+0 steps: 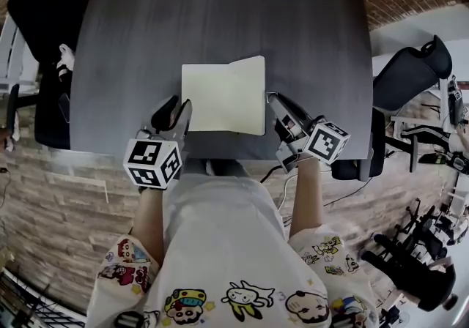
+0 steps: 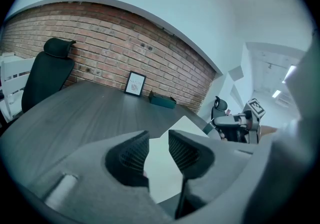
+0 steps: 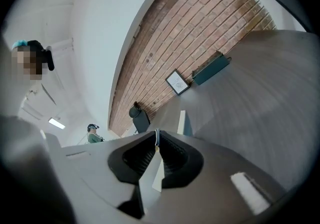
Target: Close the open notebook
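**Item under inspection.** The notebook [image 1: 223, 96] lies open on the table [image 1: 132, 34], at the middle of its near edge, directly in front of the person. Its left half lies flat. Its right half looks raised off the surface.

**Step in hand.** Judged to be the start of the closing swing: the right half has been gripped at its outer edge and lifted, but is not yet folded over.

**Right gripper** [image 3: 156, 140]. The jaws are almost together and pinch a thin pale sheet that runs between the pads. This is the notebook's right half (cover or page, the views do not settle which). In the head view the gripper sits at the notebook's right edge.

**Left gripper** [image 2: 158, 140]. The jaws stand a narrow gap apart with nothing between the pads. The cream page shows beyond them, not touched. The gripper hangs just beside the notebook's near left corner.

**Next move required.** Carry the pinched half up and across to the left in an arc about the spine, and let go once it lies over the left half. The left gripper should stay out of the path, or steady the flat half if the book slides.
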Available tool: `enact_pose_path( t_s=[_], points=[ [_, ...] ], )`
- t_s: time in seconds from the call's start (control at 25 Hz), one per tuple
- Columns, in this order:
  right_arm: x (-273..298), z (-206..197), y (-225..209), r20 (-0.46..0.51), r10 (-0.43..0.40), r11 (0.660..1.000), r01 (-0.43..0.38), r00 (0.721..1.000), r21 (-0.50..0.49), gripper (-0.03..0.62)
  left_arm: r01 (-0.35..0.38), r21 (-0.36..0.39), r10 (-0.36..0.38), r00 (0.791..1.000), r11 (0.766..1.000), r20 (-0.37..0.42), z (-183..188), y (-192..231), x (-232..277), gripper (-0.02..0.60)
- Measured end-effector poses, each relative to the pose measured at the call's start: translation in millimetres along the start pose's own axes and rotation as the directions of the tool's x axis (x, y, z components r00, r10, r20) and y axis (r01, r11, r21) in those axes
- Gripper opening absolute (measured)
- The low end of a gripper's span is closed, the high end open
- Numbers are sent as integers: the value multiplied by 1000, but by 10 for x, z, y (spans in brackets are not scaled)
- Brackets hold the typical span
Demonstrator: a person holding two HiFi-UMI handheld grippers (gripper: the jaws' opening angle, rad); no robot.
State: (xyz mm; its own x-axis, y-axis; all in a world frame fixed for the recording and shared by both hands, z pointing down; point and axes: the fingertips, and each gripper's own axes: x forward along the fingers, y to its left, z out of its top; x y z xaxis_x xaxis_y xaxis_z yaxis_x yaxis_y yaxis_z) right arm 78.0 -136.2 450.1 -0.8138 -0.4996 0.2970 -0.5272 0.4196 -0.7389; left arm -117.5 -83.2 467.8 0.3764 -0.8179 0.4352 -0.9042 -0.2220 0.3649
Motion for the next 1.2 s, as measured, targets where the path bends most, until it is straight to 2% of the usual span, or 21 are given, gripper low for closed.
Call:
enact_pose_path(
  t_s=[0.36, 0.8, 1.0, 1.2],
  points=[
    [316, -70, 384, -19, 67, 998, -67, 998, -23, 38, -64, -28, 65, 997, 998, 30, -17, 208, -296, 120],
    [857, -339, 701, -84, 149, 988, -151, 985, -16, 38, -123, -59, 126, 991, 991, 39, -95, 438, -543, 120],
    [1248, -670, 610, -161, 120, 993, -122, 980, -3, 38, -151, -79, 154, 987, 985, 40, -125, 564, -608, 120],
    [1647, -1055, 514, -262, 56, 996, -70, 964, -46, 38, -177, -101, 182, 983, 979, 38, -149, 697, -657, 120]
  ],
)
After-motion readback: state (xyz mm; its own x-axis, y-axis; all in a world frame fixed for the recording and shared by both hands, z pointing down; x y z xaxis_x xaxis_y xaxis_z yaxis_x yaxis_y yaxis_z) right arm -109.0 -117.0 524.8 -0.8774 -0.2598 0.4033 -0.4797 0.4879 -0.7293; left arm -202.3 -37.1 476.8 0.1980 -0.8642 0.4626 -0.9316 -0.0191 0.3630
